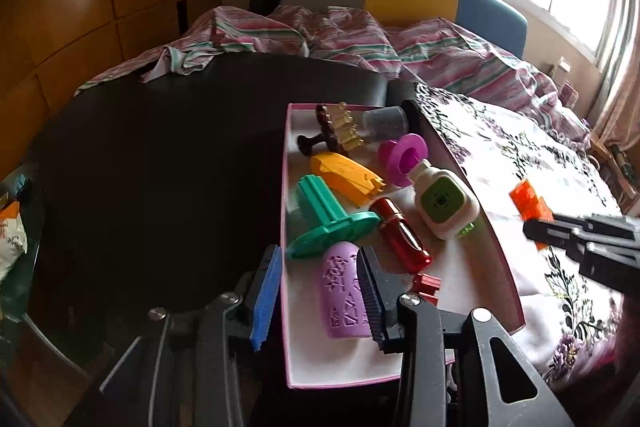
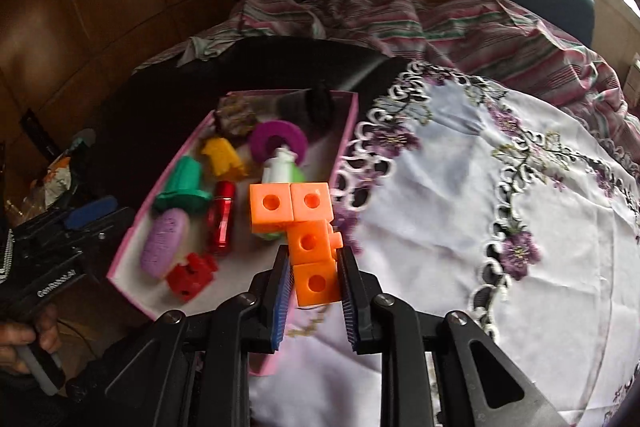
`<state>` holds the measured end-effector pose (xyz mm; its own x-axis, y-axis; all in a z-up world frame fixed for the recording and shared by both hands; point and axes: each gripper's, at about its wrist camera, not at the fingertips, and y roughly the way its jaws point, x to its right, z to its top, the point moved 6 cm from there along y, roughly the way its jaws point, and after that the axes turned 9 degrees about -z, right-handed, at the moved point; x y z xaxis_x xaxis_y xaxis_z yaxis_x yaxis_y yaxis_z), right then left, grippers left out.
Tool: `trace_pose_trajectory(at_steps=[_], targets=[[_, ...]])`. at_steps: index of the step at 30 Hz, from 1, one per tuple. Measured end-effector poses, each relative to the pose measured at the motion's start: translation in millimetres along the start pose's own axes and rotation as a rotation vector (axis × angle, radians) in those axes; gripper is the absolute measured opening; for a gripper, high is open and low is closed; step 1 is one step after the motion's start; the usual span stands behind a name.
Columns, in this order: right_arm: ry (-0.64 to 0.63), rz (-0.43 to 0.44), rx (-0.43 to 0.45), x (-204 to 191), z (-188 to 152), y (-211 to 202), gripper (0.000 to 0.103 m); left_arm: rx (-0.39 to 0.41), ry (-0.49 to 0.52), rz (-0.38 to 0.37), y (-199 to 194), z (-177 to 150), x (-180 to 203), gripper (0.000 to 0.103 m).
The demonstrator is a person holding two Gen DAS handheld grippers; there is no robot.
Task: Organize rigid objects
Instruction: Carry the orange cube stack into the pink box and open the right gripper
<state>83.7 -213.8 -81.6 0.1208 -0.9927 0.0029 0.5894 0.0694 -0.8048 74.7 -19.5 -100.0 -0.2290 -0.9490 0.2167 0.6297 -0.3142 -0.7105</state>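
Note:
A shallow pink box [image 1: 496,247] with a white floor holds several toys: a purple embossed block [image 1: 344,291], a green flanged piece [image 1: 328,219], a red cylinder [image 1: 402,235], a yellow piece [image 1: 348,173], a white and green bottle-shaped punch [image 1: 444,203], a magenta ring [image 1: 404,159] and a small red block [image 1: 426,285]. My left gripper [image 1: 318,251] is open over the box's near left corner. The purple block lies between its fingers, untouched, and the blue pad [image 1: 266,295] is outside the wall. My right gripper [image 2: 314,253] is shut on an orange piece of joined cubes [image 2: 308,223], held beside the box's right wall [image 2: 344,147].
The box [image 2: 132,239] rests on a dark table [image 1: 160,167], partly on a white embroidered cloth [image 2: 480,207]. Striped bedding [image 1: 360,39] is bunched behind. A printed bag [image 1: 12,227] lies at the far left. A person's hand [image 2: 24,339] grips the left tool's handle.

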Motion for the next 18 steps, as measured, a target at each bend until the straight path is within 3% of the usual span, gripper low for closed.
trace_pose_trajectory(at_steps=[10,12,18], targets=[[0.048,0.021,-0.093,-39,-11,29,0.022,0.013,-0.055,0.037,-3,-2,-24,0.042],[0.045,-0.013,-0.116,-41,-15,39,0.022,0.011,-0.058,0.042,-3,-3,-26,0.042],[0.058,-0.019,-0.148,-44,-24,55,0.025,0.01,-0.064,0.05,-2,-4,-29,0.049]])
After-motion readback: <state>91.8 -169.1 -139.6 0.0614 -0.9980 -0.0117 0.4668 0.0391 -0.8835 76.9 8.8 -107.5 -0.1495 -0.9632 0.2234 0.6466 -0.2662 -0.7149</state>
